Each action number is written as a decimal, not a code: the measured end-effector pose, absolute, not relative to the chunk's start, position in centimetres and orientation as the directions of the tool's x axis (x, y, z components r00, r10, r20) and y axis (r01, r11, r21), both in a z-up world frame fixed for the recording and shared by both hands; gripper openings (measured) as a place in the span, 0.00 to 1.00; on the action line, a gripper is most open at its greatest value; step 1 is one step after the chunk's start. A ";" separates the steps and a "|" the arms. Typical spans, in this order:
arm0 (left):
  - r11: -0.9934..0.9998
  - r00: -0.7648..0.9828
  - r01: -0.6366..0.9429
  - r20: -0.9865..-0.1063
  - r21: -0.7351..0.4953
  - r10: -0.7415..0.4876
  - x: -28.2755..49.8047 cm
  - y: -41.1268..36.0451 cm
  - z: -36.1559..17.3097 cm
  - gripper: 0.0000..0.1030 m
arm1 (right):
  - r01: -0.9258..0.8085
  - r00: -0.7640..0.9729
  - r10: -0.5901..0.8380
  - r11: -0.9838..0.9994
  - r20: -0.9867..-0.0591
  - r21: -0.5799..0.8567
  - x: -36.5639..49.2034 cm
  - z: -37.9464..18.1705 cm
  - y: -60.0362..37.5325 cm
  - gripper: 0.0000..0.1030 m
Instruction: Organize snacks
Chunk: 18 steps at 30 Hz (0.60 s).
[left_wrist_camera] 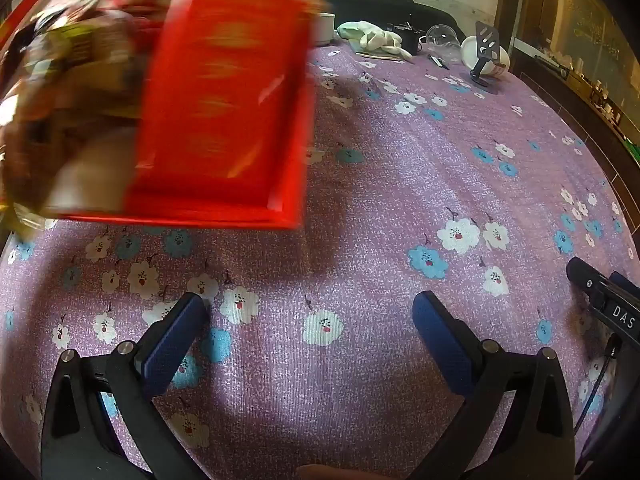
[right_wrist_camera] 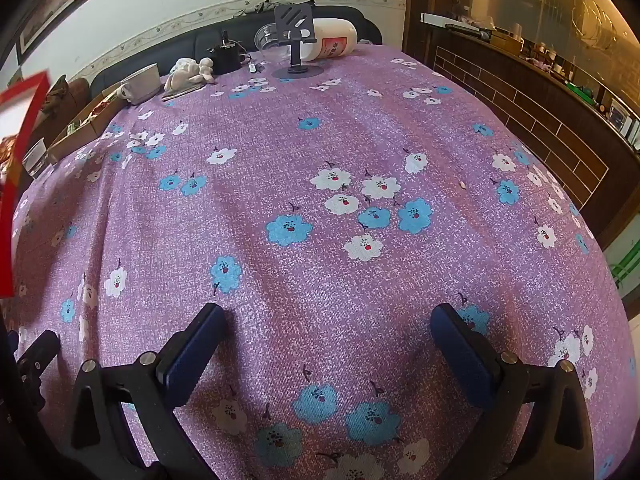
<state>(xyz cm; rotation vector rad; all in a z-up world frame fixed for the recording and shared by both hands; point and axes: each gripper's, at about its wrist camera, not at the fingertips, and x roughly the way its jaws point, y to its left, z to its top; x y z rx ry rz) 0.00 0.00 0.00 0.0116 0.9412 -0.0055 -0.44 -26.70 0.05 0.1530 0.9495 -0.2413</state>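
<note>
A red box (left_wrist_camera: 224, 96) lies blurred at the upper left of the left wrist view, with blurred snack packets (left_wrist_camera: 68, 64) along its left side. Its red edge (right_wrist_camera: 20, 168) also shows at the far left of the right wrist view. My left gripper (left_wrist_camera: 310, 308) is open and empty over the purple flowered tablecloth (left_wrist_camera: 400, 184), just in front of the red box. My right gripper (right_wrist_camera: 328, 316) is open and empty over the same cloth (right_wrist_camera: 320, 140), well right of the box. Part of the right gripper's body (left_wrist_camera: 608, 296) shows at the right edge of the left wrist view.
At the far edge stand a white bowl (right_wrist_camera: 142, 82), a white cloth bundle (right_wrist_camera: 188, 72), a black phone stand (right_wrist_camera: 294, 40), a clear plastic cup (right_wrist_camera: 268, 38) and a white jar (right_wrist_camera: 334, 42). A cardboard box with packets (right_wrist_camera: 84, 120) sits at far left. A dark brick-faced counter (right_wrist_camera: 540, 120) runs along the right.
</note>
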 end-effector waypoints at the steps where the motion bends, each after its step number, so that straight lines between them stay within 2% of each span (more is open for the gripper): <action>1: 1.000 0.589 0.010 -0.808 0.008 0.000 0.0 0.0 0.0 1.00 | 0.271 0.558 -0.135 0.962 -0.819 0.026 -0.4 0.0 -26.7 1.00; 18: 1.000 0.588 0.010 -0.809 0.008 0.000 0.0 0.0 0.2 1.00 | 0.271 0.558 -0.137 0.962 -0.818 0.024 -0.5 0.0 -26.7 1.00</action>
